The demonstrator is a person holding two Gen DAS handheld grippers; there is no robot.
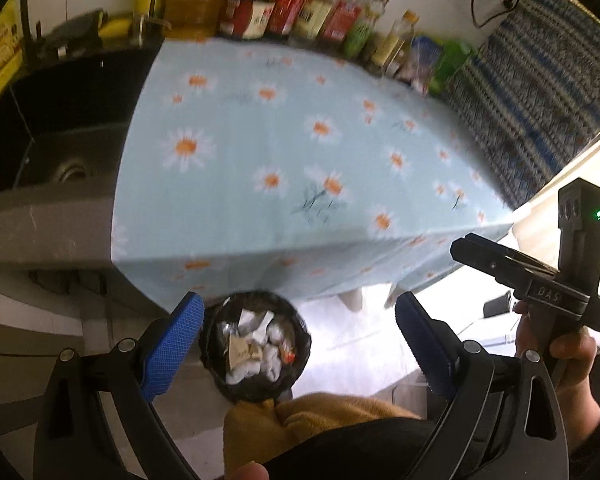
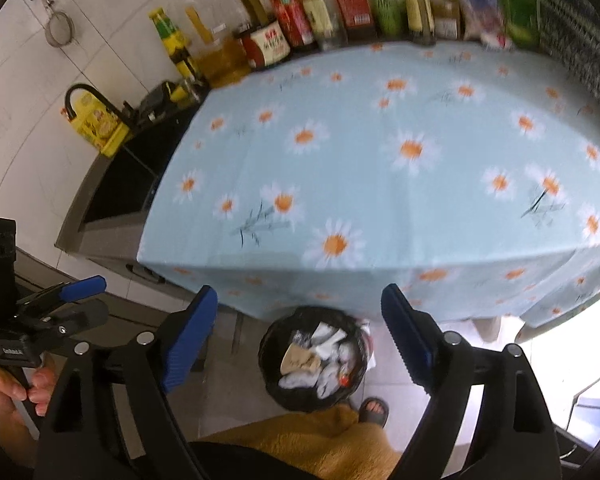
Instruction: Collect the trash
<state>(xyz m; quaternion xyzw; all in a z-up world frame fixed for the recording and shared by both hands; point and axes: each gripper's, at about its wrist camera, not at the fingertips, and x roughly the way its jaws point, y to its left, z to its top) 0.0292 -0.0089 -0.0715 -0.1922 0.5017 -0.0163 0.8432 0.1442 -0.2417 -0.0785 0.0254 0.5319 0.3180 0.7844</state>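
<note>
A black-lined trash bin [image 1: 256, 344] stands on the floor below the table's front edge, holding crumpled white tissues and a brown paper scrap. It also shows in the right wrist view [image 2: 314, 364]. My left gripper [image 1: 298, 328] is open and empty, held above the bin. My right gripper [image 2: 298, 328] is open and empty, also above the bin. The right gripper also shows in the left wrist view [image 1: 500, 260] at the right, seen from the side. The left gripper appears at the left of the right wrist view [image 2: 72, 300].
A table under a light blue daisy cloth [image 1: 300, 152] fills the middle. Bottles and packets [image 1: 300, 12] line its far edge against the wall. A dark sink [image 1: 68, 128] with a faucet sits to the left. The person's yellow clothing [image 2: 332, 440] and sandalled foot [image 2: 374, 410] are beside the bin.
</note>
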